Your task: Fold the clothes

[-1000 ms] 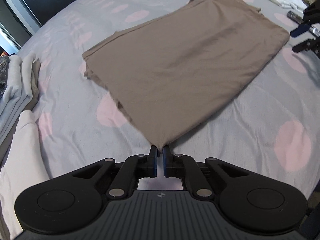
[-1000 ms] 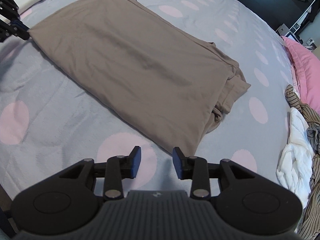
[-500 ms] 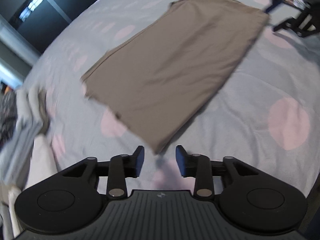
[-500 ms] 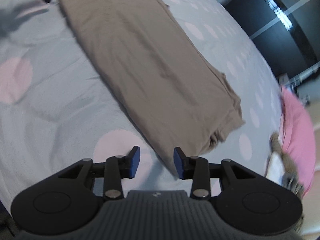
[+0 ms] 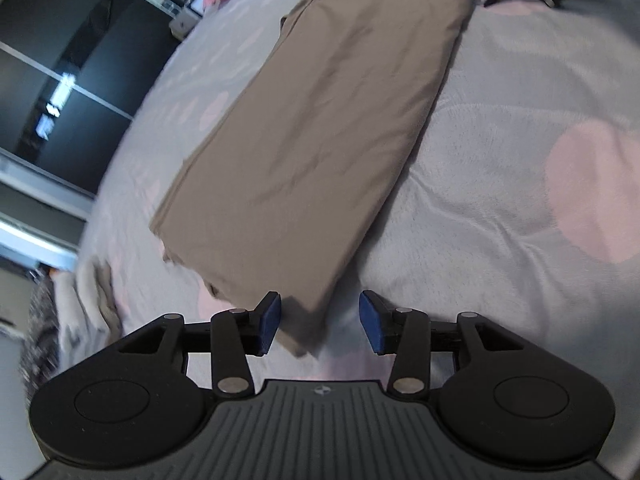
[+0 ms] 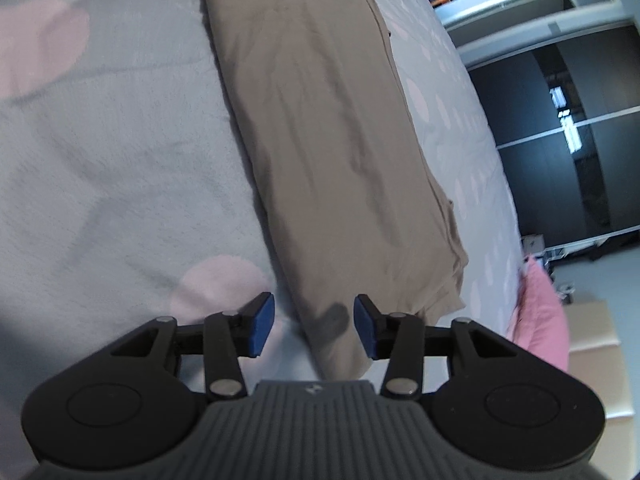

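Lying flat, garment corner between hand-held gripper pads

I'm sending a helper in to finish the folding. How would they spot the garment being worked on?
Look at the bed with the grey bedspread dotted with pale pink circles. Lying flat across its middle is the tan garment, folded into a long rectangle. It is the only plain brown piece spread out there; the other clothes sit bunched at the bed's edges.
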Demonstrator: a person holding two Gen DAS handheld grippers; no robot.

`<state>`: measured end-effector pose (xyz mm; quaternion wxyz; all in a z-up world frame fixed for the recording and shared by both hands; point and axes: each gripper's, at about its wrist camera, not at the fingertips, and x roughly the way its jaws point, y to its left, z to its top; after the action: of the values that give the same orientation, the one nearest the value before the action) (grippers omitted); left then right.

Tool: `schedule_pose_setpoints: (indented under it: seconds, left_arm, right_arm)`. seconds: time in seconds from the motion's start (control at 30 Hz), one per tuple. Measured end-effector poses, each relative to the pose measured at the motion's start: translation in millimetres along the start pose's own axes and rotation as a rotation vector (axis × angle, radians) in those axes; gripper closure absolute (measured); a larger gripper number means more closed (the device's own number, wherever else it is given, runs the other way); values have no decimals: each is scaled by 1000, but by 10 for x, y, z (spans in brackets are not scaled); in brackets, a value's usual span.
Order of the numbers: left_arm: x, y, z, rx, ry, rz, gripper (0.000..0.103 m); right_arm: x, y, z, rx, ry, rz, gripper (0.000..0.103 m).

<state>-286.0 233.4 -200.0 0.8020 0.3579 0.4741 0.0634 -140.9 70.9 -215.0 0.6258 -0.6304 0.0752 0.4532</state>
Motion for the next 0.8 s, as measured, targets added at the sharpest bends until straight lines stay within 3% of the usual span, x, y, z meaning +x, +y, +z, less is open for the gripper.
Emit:
schedule_pose_setpoints:
  seconds: [0.2, 0.27, 0.3, 0.47, 0.53, 0.6, 0.8]
  left_arm:
    - [57, -156, 20, 101, -51, 91, 65]
    - [56, -155, 19, 101, -59, 100, 65]
    - [60, -147, 17, 101, -62, 105, 65]
    - [67, -136, 25, 113, -58, 116, 72]
    - [70, -140, 24, 129, -47, 123, 83]
    - [48, -109, 25, 107, -35, 106, 96]
    - [-84, 173, 57, -32, -25, 47, 101]
  right_arm:
    - [93, -47, -13, -5, -28, -36, 59]
    - [111, -60, -22, -8, -36, -49, 70]
    - [129, -55, -21, -18, -31, -55, 80]
    - [165, -68, -11, -38, -20, -88, 94]
    - [160, -124, 2, -17, -16, -95, 97]
    - [150, -182, 13, 7, -20, -100, 98]
    - [85, -276, 44, 28, -35, -110, 99]
